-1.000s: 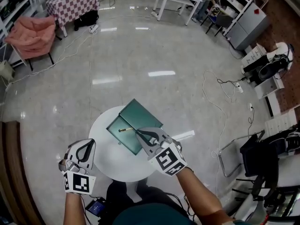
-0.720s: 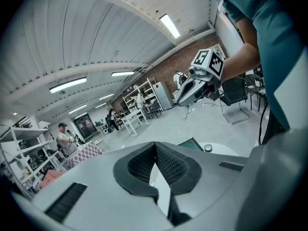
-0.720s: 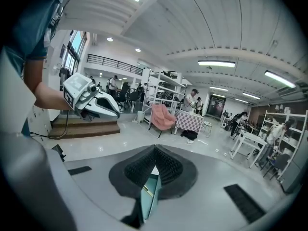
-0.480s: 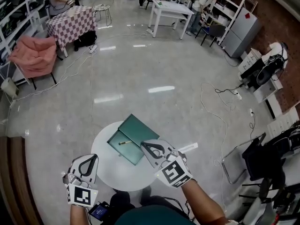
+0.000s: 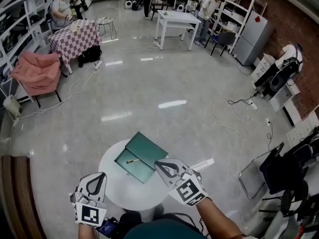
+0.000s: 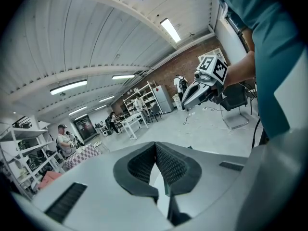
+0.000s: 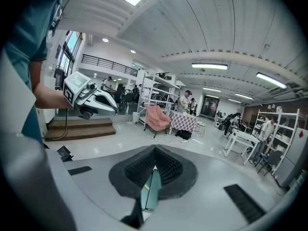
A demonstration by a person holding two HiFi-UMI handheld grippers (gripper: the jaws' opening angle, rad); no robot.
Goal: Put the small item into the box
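An open green box (image 5: 145, 151) lies on the round white table (image 5: 119, 185) in the head view. A small brass-coloured item (image 5: 131, 161) rests inside its tray. My right gripper (image 5: 158, 162) hovers at the box's near right corner, jaws shut and empty. My left gripper (image 5: 101, 175) sits at the table's near left edge, also shut with nothing in it. In the right gripper view (image 7: 155, 149) a strip of the teal box (image 7: 152, 190) shows between the closed pads. The left gripper view (image 6: 155, 144) shows closed pads and the right gripper (image 6: 204, 84) beyond.
The table stands on a glossy floor with cables (image 5: 234, 114) running across it. A black chair (image 5: 279, 169) is at the right, a pink armchair (image 5: 35, 66) and a checkered table (image 5: 75, 34) far left, a white table (image 5: 177, 19) at the back.
My right gripper has drawn back from over the box's tray toward the near right corner. The item stays in the box. The head view has tilted up, showing more room.
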